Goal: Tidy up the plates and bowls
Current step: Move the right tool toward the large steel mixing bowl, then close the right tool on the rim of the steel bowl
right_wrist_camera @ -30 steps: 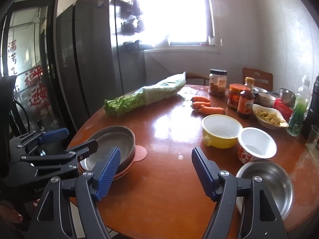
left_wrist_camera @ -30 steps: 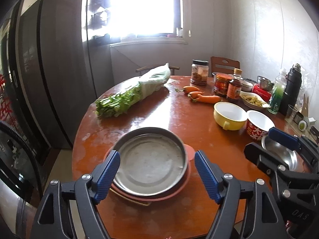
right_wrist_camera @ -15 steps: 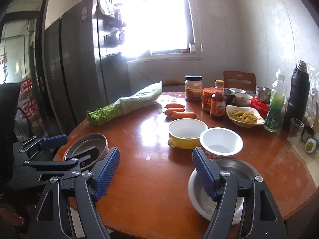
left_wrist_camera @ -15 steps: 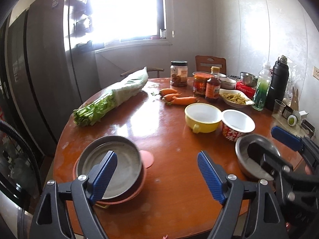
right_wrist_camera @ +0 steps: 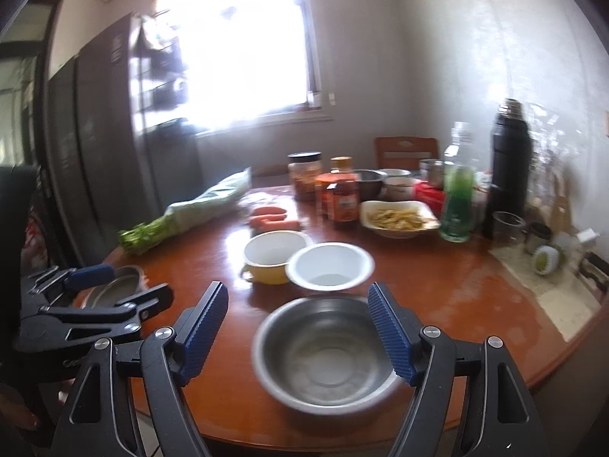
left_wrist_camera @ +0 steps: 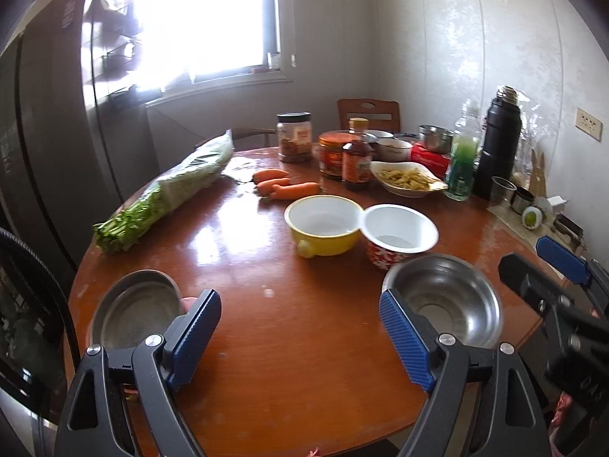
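A steel bowl sits near the round wooden table's front edge; it also shows in the left wrist view. My right gripper is open, above the bowl's near side. Behind the bowl stand a white bowl with red pattern and a yellow bowl, touching. A metal plate lies on a pink plate at the left front. My left gripper is open and empty over bare table between plate and steel bowl.
Bagged celery, carrots, jars and a sauce bottle, a dish of food, a green bottle and a black flask stand across the far half of the table. A fridge stands at the left.
Both grippers swung right. The left one left the metal plate and now faces the table's middle. The right one came over the steel bowl. Both stayed open.
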A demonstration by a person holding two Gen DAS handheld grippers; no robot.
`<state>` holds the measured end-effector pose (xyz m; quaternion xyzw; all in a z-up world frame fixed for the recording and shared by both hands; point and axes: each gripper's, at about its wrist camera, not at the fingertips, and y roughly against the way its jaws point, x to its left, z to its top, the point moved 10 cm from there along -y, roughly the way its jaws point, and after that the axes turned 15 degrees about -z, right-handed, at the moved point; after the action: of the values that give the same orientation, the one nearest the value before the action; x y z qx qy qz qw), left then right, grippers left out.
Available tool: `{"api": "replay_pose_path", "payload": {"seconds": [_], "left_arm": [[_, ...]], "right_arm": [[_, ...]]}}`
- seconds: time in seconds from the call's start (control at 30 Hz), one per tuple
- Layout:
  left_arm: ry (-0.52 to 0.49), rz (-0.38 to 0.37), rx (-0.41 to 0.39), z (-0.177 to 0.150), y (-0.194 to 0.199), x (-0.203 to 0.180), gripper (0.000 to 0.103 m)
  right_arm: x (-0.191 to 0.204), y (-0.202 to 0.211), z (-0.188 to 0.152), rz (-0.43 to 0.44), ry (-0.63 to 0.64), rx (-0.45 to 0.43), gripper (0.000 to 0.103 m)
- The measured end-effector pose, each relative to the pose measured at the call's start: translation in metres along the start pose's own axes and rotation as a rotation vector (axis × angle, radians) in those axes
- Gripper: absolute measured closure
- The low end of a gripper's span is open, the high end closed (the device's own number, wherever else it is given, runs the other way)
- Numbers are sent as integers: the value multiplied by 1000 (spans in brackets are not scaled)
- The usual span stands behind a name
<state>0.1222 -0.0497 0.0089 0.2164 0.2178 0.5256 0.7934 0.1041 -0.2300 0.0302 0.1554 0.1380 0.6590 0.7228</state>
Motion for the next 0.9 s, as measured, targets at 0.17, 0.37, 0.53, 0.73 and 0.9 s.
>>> {"api": "replay_pose_path", "payload": {"seconds": [0.17,0.37,0.53,0.73,0.9], "left_arm": [[-3,-25,9,1,-8,-12,18],[5,-71,25,2,-24,-25,18],[8,-111,71,-5,-46,-35,18],[4,-132,119,-15,-68,-40,18],[13,-136,141,-19,-80,-40,18]], "right_arm": [[-26,-5,-4,-53,-20,16,26],[-48,-13,-10,-112,-14,47,26],[-58,-28,-22,-145,-8,96,26],[-67,-49,-37,-160,-22,156,26],[-68,-63,-48,-167,-23,199,26]]}}
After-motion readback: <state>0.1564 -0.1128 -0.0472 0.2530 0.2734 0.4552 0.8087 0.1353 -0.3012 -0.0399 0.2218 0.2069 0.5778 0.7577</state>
